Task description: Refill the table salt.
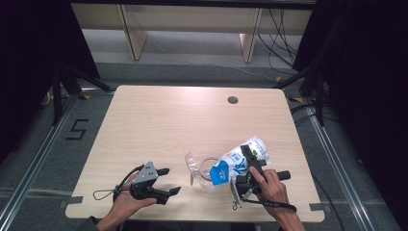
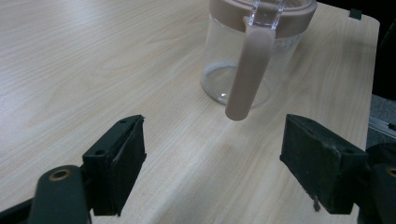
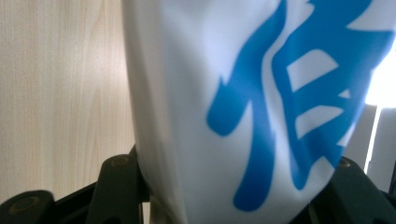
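A: Central item?
B: White pouch [image 1: 239,160] with blue print, soft and glossy, tilted over a clear pitcher [image 1: 202,169] near the table's front edge.
A: Pitcher details?
B: Transparent body, tan lid and handle [image 2: 247,70], upright on the table [image 1: 159,120].
A: Right gripper [image 1: 252,161]?
B: Jaws pinch the pouch between them.
A: Left gripper [image 1: 167,182]?
B: Jaws spread wide, nothing between them, just beside the pitcher, resting low over the wood.
A: Surface, room?
B: Pale wood-grain top, round hole [image 1: 233,100] at the far side; grey floor, dark curtains.
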`<state>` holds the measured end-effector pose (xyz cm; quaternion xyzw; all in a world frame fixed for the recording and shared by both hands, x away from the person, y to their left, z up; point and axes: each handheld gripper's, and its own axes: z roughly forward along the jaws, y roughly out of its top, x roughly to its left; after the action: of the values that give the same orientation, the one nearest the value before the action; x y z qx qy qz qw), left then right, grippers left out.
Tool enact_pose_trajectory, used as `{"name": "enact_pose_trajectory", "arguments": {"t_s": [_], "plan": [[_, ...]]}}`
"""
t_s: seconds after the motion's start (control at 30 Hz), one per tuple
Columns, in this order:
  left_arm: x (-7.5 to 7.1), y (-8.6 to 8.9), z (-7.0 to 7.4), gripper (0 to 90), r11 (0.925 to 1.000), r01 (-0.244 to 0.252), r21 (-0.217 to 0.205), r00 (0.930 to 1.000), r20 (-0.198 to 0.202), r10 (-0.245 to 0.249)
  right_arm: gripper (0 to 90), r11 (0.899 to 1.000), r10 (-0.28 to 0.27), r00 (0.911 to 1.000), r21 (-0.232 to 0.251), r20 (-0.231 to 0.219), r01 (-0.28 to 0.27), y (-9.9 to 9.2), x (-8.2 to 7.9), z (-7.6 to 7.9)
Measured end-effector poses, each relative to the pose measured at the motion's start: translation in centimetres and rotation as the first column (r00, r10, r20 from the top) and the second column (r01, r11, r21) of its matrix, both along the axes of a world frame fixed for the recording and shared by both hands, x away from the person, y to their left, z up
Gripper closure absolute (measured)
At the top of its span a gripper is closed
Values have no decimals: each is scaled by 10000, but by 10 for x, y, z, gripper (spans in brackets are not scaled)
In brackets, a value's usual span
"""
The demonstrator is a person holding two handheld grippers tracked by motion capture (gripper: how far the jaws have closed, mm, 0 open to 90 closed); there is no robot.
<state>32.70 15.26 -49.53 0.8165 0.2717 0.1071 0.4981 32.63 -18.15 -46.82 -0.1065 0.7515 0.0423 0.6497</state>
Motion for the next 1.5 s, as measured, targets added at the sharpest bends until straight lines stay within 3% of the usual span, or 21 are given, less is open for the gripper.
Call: {"name": "enact_pose_trajectory", "arguments": {"t_s": [0.1,0.13,0.17,0.37,0.47,0.6,0.73,0.8,0.87,1.0,1.1,1.13,1.5], "plan": [[0,0,0,212,10000,-4,-4,10000,-5,4,474,9999,-96,10000,-70,-25,96,1,-1,0],[0,0,0,212,10000,-3,0,10000,-8,3,474,9988,-306,9994,369,-163,312,0,-2,-3],[0,0,0,212,10000,-1,-12,10000,-8,1,474,9995,-294,9995,130,-141,296,0,-1,-1],[0,0,0,212,10000,-20,-24,10000,-19,20,475,9996,-246,9997,107,-30,247,0,0,-2],[0,0,0,212,10000,1,-7,10000,3,-1,477,9994,-130,9998,-334,150,135,1,0,1],[0,0,0,212,10000,-61,-34,10000,-48,61,478,9996,41,9998,-289,213,-35,1,1,-1],[0,0,0,212,10000,-25,-31,10000,-17,25,481,9993,-362,9993,63,-8,362,1,-1,-4],[0,0,0,212,10000,-26,-35,10000,-17,26,482,9993,-169,9998,-339,118,173,2,0,-2],[0,0,0,212,10000,-27,-36,10000,-19,26,483,9998,-98,9998,-173,196,101,2,0,-4],[0,0,0,212,10000,-17,-17,10000,-13,17,486,9988,-166,9994,-455,301,180,1,0,-1],[0,0,0,212,10000,-30,-44,10000,-26,30,488,9995,-109,9995,-298,305,118,2,1,-2],[0,0,0,212,10000,-28,-44,10000,-22,28,489,9985,-140,9993,-528,359,159,1,0,-1],[0,0,0,212,10000,-17,-27,10000,-13,17,490,9985,-157,9991,-523,400,177,2,0,-1]]}}
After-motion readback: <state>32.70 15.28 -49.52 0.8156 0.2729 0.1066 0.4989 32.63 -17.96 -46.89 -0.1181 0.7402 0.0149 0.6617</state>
